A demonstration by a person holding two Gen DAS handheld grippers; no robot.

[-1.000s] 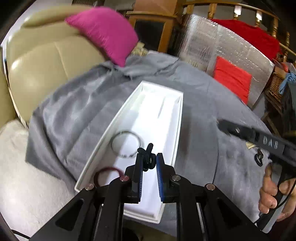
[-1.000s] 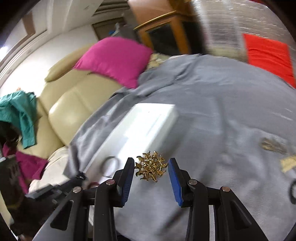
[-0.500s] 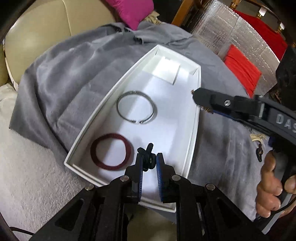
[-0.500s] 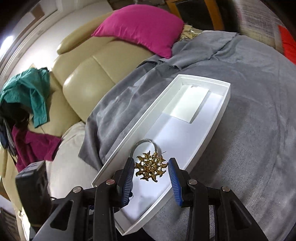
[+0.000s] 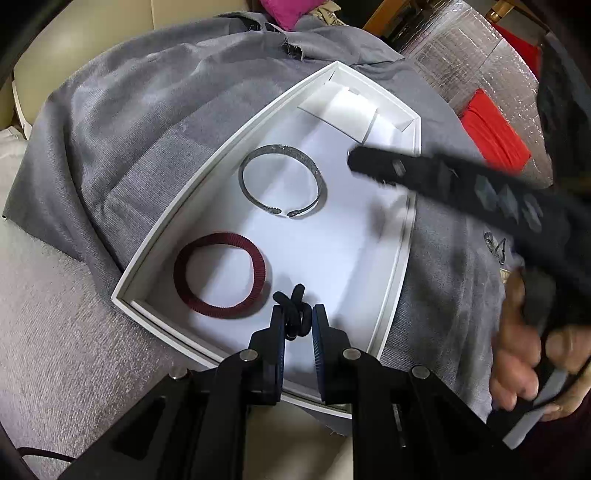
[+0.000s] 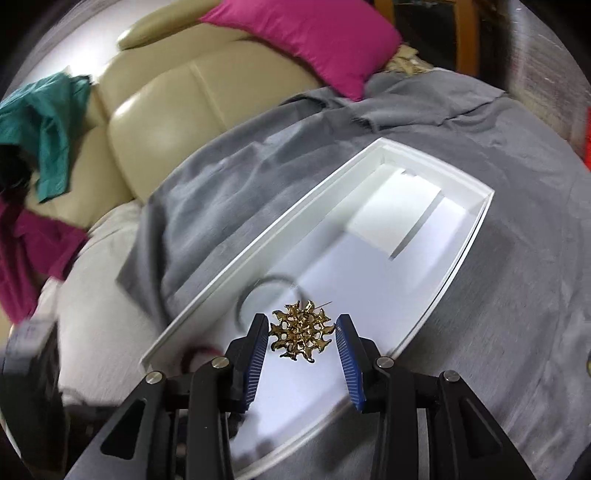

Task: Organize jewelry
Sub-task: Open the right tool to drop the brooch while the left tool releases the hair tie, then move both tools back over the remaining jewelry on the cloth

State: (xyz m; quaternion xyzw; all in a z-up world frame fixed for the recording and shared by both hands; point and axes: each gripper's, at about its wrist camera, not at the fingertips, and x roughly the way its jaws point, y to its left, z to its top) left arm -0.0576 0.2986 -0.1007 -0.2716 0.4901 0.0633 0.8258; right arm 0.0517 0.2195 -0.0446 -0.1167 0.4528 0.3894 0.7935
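A white tray [image 5: 400, 258] lies on a grey cloth [image 5: 110, 147]. In it are a silver open bangle [image 5: 282, 181] and a dark red ribbed bracelet [image 5: 219, 275]. My left gripper [image 5: 298, 321] is shut on a black knotted piece [image 5: 295, 308], low over the tray's near end. My right gripper [image 6: 301, 334] is shut on a gold spiky brooch [image 6: 300, 334], above the tray [image 6: 258, 243] near the bangle [image 6: 258, 291]. The right gripper also shows in the left wrist view [image 5: 360, 160], blurred, over the tray's right side.
A beige leather sofa [image 6: 166, 110] with a magenta cushion [image 6: 314, 33] stands behind the cloth. Teal clothing [image 6: 44, 122] lies on the sofa. Small jewelry pieces [image 5: 495, 245] lie on the cloth right of the tray. A red cushion [image 5: 491, 133] is at far right.
Both grippers have moved in over the tray with their pieces still held. The right gripper has swung left across the tray's right rim; the left has come lower.
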